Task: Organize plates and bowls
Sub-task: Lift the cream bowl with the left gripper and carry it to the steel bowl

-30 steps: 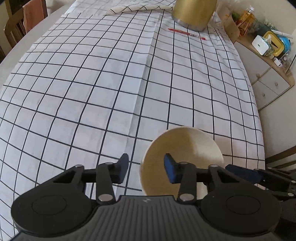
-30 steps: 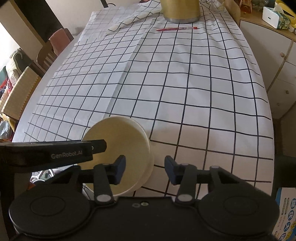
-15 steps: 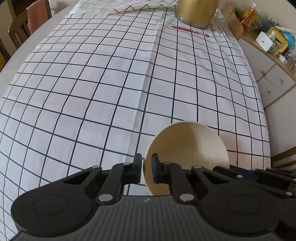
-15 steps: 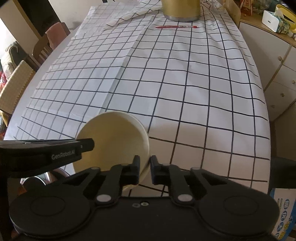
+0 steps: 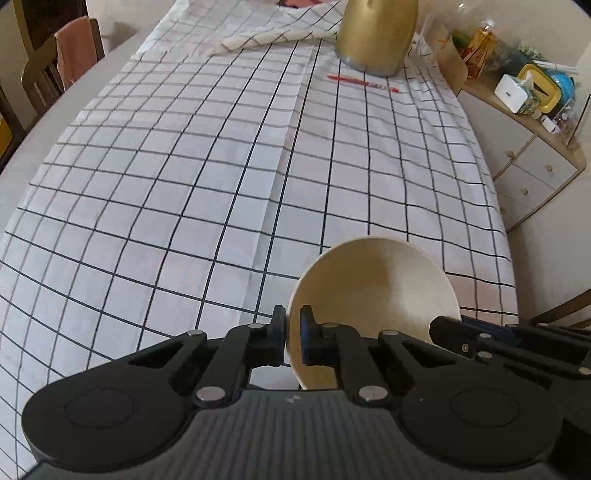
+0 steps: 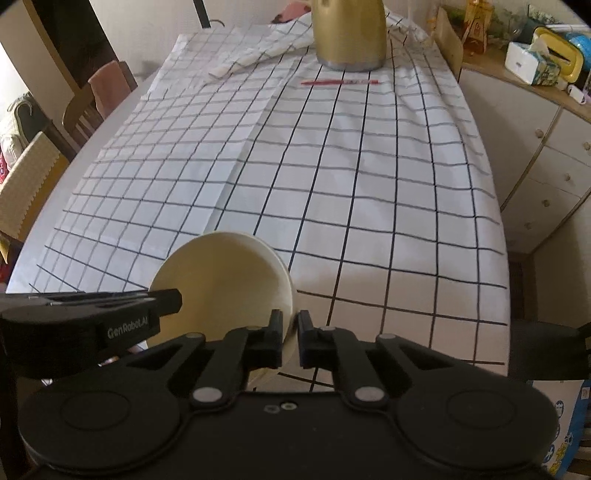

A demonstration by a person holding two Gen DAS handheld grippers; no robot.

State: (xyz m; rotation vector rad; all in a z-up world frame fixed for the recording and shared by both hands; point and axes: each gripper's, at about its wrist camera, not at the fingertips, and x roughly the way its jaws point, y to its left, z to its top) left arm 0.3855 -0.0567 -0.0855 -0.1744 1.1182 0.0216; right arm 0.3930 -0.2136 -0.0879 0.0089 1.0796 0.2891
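Observation:
A cream bowl [image 5: 373,306] is held above the near edge of the checked tablecloth [image 5: 229,177]. My left gripper [image 5: 292,334] is shut on its left rim. My right gripper [image 6: 291,338] is shut on its right rim, and the bowl also shows in the right wrist view [image 6: 221,284]. The right gripper's fingers [image 5: 454,338] show at the bowl's right side in the left wrist view. The left gripper's fingers [image 6: 162,301] reach the bowl's left side in the right wrist view. No plates are in view.
A gold kettle [image 5: 376,33] stands at the table's far end with a red pen [image 5: 362,83] in front of it. A cabinet [image 5: 532,162] with clutter on top is to the right. Chairs [image 6: 33,177] stand along the left side.
Both grippers closed on the bowl's rim, left on the left side and right on the right. The bowl has since risen and moved a little away from the near edge.

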